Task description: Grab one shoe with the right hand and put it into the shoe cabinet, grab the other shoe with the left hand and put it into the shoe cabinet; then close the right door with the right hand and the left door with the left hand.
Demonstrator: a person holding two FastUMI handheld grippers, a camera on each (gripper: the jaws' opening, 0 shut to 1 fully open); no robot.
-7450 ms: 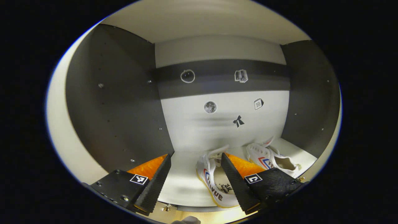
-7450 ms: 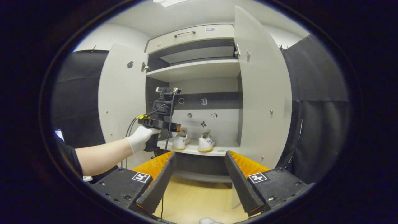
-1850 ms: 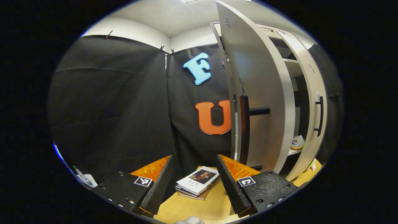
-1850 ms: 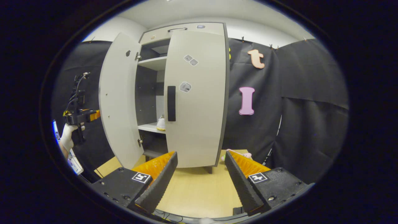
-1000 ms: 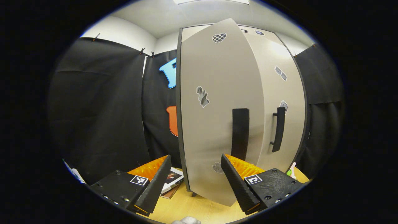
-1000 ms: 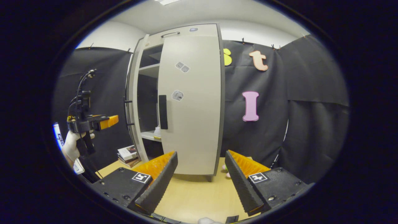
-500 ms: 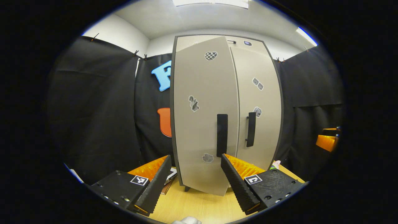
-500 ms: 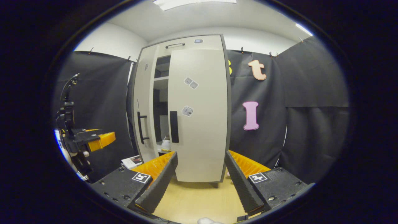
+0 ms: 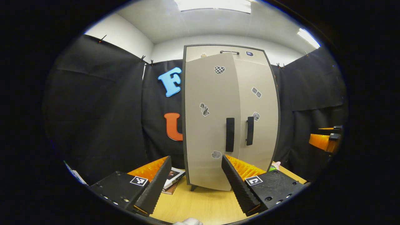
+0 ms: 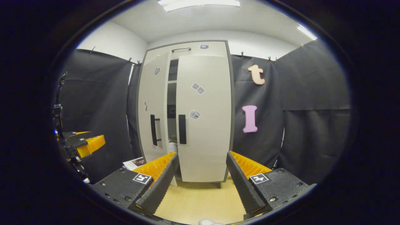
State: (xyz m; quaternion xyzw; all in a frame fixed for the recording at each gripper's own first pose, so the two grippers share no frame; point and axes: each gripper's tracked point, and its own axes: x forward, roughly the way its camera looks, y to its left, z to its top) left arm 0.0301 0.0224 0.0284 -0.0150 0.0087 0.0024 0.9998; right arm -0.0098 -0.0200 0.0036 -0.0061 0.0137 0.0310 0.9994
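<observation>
Both grippers are wide open and hold nothing: the left gripper [image 9: 193, 184] and right gripper [image 10: 201, 184] face the cabinet [image 10: 200, 47] at frame centre, whose left door [image 10: 153, 115] stands slightly ajar.

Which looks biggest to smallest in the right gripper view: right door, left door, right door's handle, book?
1. right door
2. left door, seen at an angle, so it looks narrower
3. right door's handle
4. book, partly hidden, so its place is unsure

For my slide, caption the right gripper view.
Open right gripper faces the shoe cabinet, left door ajar.
</observation>
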